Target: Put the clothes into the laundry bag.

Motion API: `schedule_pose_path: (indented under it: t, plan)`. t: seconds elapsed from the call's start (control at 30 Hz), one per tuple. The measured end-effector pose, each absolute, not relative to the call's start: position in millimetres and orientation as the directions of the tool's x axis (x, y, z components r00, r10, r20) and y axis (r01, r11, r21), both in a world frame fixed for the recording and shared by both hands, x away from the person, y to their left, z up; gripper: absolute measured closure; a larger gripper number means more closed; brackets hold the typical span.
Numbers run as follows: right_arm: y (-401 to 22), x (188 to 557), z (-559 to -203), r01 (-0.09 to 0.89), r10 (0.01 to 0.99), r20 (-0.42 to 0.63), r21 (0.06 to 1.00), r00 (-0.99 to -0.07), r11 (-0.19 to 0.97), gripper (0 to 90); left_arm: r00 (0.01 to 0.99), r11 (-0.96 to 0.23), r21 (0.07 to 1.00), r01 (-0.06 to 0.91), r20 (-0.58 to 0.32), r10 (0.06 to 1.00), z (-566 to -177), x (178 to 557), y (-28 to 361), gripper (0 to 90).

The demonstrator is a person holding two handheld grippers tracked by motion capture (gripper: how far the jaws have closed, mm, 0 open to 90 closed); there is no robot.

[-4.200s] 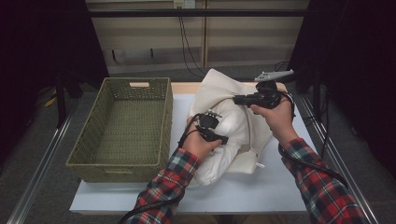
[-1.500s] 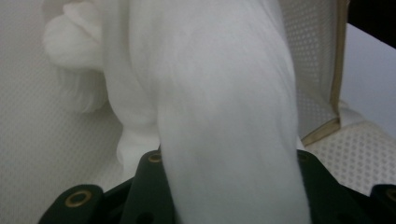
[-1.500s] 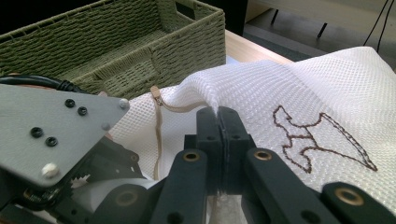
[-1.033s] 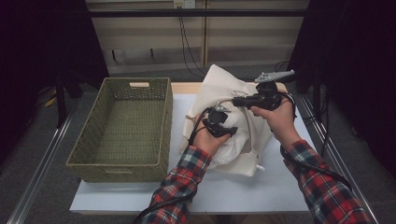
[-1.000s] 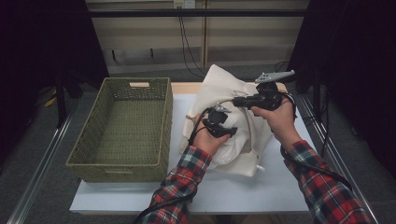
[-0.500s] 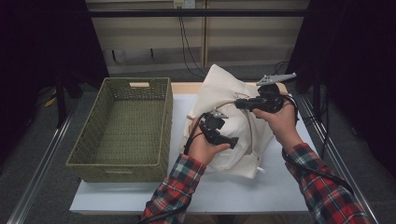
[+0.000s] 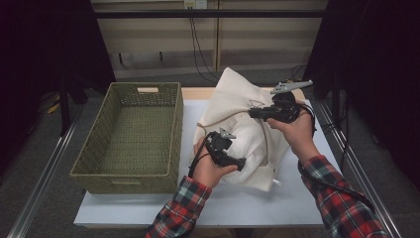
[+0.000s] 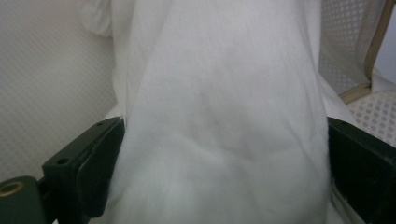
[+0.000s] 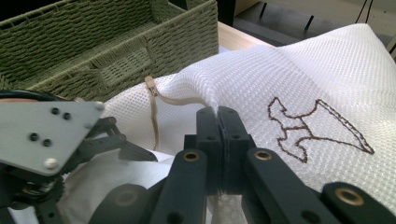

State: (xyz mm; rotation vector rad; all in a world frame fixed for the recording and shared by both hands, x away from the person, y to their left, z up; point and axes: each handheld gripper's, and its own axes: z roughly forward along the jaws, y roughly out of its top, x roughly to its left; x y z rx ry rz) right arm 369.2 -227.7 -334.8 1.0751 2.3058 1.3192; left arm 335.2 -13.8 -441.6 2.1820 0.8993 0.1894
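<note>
Early stage: R gripper (image 9: 219,122) clamped on mesh laundry bag (image 7: 237,106) edge, L gripper (image 7: 241,164) jaws just spread wide round white cloth (image 8: 219,116) inside, wicker basket (image 7: 130,134) w/ nothing in it.

A green woven basket (image 7: 131,136) is sitting on the white table top (image 7: 237,203), off to the left of the left tool, near it but not touching it. A small handle hole is seen in its far wall. Black cables (image 7: 200,47) are hanging down a pale wall panel (image 7: 163,37), well beyond both tools. Metal rails (image 7: 42,178) are running along the table's sides.
</note>
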Motion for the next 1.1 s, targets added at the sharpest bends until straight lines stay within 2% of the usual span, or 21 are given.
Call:
schedule_pose_path:
  t: [0.17, 0.33, 0.43, 0.7, 1.1]
  plan:
    - [-228.4, 368.4, -334.9, 0.468, 0.721, 0.118, 0.828, -0.683, 0.308, 88.9, 0.751, -0.484, 0.682, 0.549, -0.148, 0.643, -454.2, 336.1, -13.1, 15.5]
    - [-227.6, 366.8, -336.5, 0.476, 0.725, 0.120, 0.824, -0.679, 0.309, 88.9, 0.764, -0.500, 0.686, 0.529, -0.128, 0.632, -463.5, 329.6, -14.4, 35.6]
    - [-227.9, 366.1, -337.4, 0.481, 0.728, 0.124, 0.822, -0.674, 0.305, 88.9, 0.757, -0.500, 0.680, 0.536, -0.126, 0.641, -463.8, 330.2, -15.8, 43.6]
    - [-225.9, 363.9, -337.4, 0.484, 0.736, 0.121, 0.820, -0.667, 0.304, 88.8, 0.761, -0.482, 0.702, 0.524, -0.131, 0.636, -466.0, 327.7, -13.7, 54.3]
    - [-226.5, 365.2, -338.5, 0.481, 0.727, 0.125, 0.822, -0.675, 0.305, 88.9, 0.756, -0.470, 0.702, 0.536, -0.152, 0.636, -456.6, 329.1, -13.6, 58.4]
